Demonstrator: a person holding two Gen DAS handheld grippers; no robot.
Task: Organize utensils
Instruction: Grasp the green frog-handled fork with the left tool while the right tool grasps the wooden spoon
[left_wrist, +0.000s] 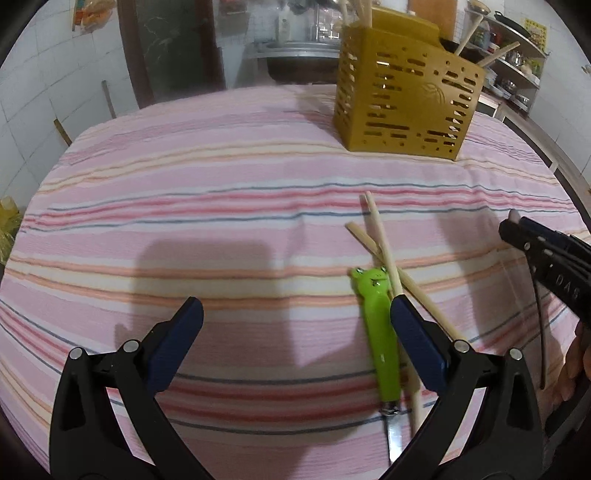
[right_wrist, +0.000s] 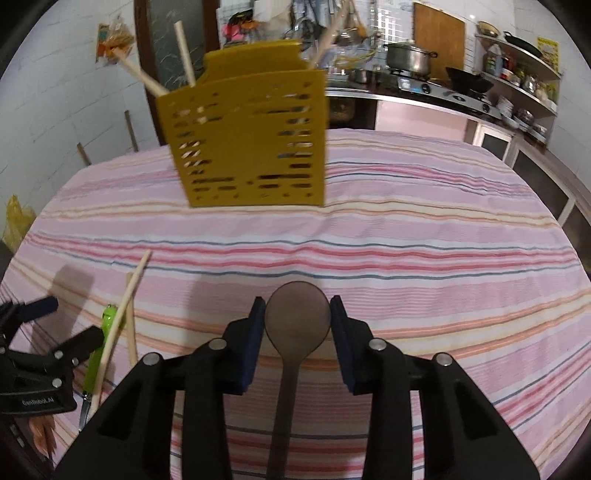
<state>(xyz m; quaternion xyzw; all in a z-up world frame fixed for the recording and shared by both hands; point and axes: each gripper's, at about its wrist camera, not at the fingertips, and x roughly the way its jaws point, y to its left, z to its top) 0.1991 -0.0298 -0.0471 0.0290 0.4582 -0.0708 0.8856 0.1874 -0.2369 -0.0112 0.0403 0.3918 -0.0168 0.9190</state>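
One yellow utensil holder (left_wrist: 402, 110), two loose chopsticks (left_wrist: 384, 254), one green frog-handled knife (left_wrist: 380, 332) and one dark spoon (right_wrist: 297, 325) share the striped tabletop (left_wrist: 221, 221), flanked by two tongs (left_wrist: 295, 332)

The striped tablecloth (left_wrist: 229, 192) lies bare and wide between the left gripper (left_wrist: 295, 339) and the yellow slotted utensil holder (left_wrist: 402, 99), so the approach there is open. To that gripper's right the way is cluttered: a green frog-handled knife (left_wrist: 380, 332) and crossed wooden chopsticks (left_wrist: 384, 251) lie just beside its right finger. Wooden utensils (right_wrist: 184, 55) already lean out of the holder's top, narrowing the opening
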